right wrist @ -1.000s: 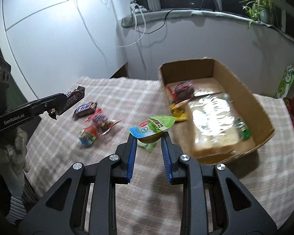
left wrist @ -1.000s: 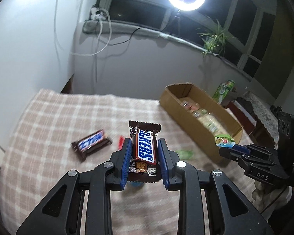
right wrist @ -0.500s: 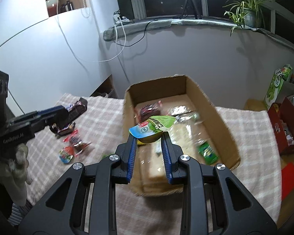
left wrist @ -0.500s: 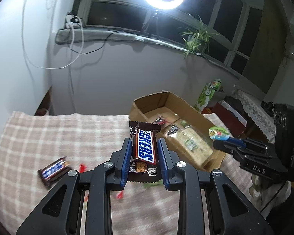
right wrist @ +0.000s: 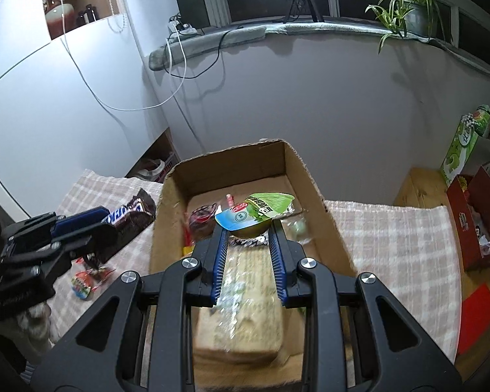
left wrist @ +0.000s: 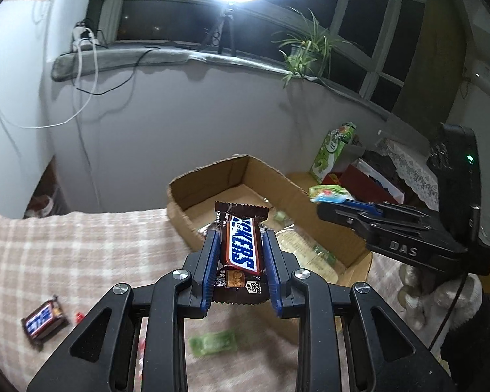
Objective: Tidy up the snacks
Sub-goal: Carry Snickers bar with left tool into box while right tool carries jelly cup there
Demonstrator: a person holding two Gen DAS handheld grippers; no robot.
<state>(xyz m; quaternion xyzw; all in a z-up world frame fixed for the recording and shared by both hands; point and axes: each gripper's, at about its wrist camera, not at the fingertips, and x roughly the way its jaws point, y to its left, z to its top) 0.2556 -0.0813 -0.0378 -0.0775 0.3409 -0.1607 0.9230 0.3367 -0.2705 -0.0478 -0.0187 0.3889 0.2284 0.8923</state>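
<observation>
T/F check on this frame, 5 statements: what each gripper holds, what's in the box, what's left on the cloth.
1. The left gripper is shut on the Snickers bar. True.
2. The right gripper is open and holds nothing. False: it is shut on the jelly cup with a green and blue lid.
3. The cardboard box has nothing in it. False: it holds a bagged loaf of bread and small snacks.
4. A second Snickers bar lies on the checked cloth. True.
5. The jelly cup is over the box. True.
</observation>
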